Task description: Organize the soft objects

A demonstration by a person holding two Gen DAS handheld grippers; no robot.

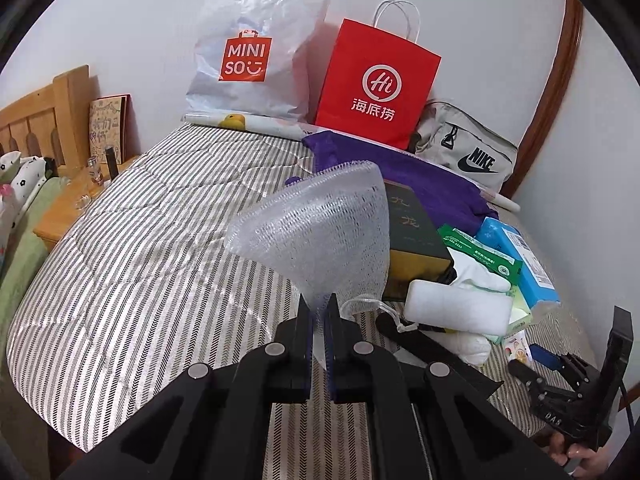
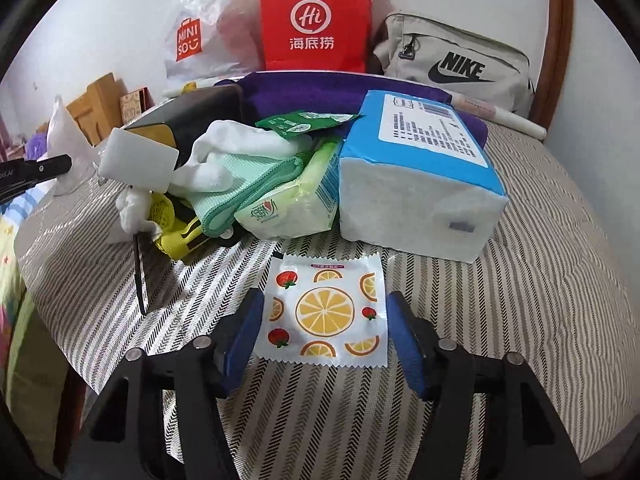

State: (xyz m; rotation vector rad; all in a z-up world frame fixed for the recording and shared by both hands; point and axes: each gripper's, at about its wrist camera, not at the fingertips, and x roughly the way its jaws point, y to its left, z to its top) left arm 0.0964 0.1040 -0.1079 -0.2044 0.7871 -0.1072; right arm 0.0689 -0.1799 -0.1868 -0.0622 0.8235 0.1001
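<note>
1. Your left gripper (image 1: 319, 322) is clamped on the narrow lower end of a white mesh pouch (image 1: 320, 228). The pouch is translucent netting, fans out wide above the pinch, has a purple stitched top edge and a white drawstring hanging at its base. It is held up off the striped quilt (image 1: 140, 248), above the quilt's near half.

2. Your right gripper (image 2: 326, 330) stands spread wide, its blue pads (image 2: 406, 344) on either side of a flat fruit-print sachet (image 2: 324, 312). The sachet is white with serrated edges, printed with orange slices and strawberries, and lies flat on the quilt near its front edge. The pads appear close to it; whether they touch it cannot be told.

3. Just behind the sachet lies a pile: a blue-wrapped tissue pack (image 2: 420, 184), a green-wrapped tissue pack (image 2: 292, 208), a mint cloth (image 2: 248, 184), a white glove (image 2: 236, 148), a white foam block (image 2: 138, 162) and a dark box (image 2: 200, 116).

4. A purple cloth (image 2: 320, 92) lies behind the pile.

5. Along the far edge, against the wall, stand a Miniso plastic bag (image 1: 248, 52), a red paper bag (image 1: 376, 84) and a grey Nike bag (image 1: 468, 148).
</note>
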